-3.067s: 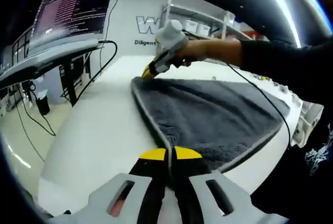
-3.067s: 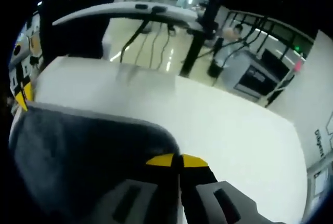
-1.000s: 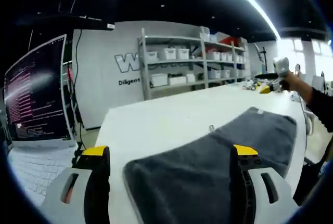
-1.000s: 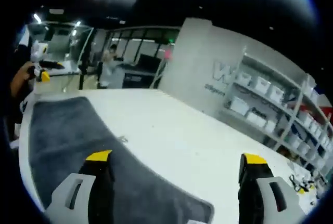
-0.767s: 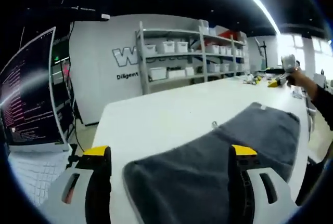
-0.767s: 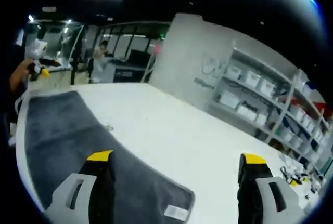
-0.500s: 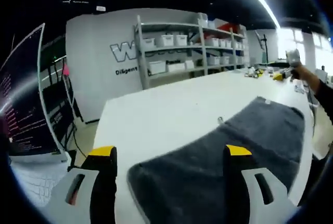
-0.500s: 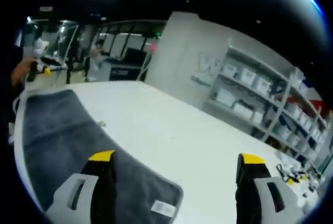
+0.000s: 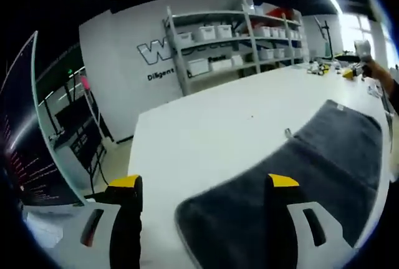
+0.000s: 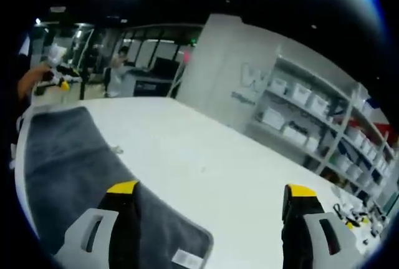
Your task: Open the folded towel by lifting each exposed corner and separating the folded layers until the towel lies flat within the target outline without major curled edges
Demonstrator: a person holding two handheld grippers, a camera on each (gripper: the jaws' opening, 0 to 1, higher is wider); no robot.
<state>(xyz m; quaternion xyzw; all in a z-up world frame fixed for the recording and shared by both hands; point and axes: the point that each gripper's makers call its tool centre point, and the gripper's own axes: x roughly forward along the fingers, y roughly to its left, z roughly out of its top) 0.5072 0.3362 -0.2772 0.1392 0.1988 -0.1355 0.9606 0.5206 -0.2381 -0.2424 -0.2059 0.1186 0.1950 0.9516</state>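
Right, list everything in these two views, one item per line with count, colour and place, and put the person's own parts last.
Towel: one, dark grey, lying spread on the table, with a small white label at a corner.
Table: one, white, under the towel.
Shelving unit: one, pale grey with white bins, against the back wall.
Wall lettering: white wall with a large pale letter and dark text below it.
Monitor: one, dark screen with text lines, at the left edge of the left gripper view.
Small items: several, mixed colours, at the table's far end; too small to identify.
Left gripper: black jaws with yellow tips, wide apart.
Right gripper: same colours, jaws wide apart.
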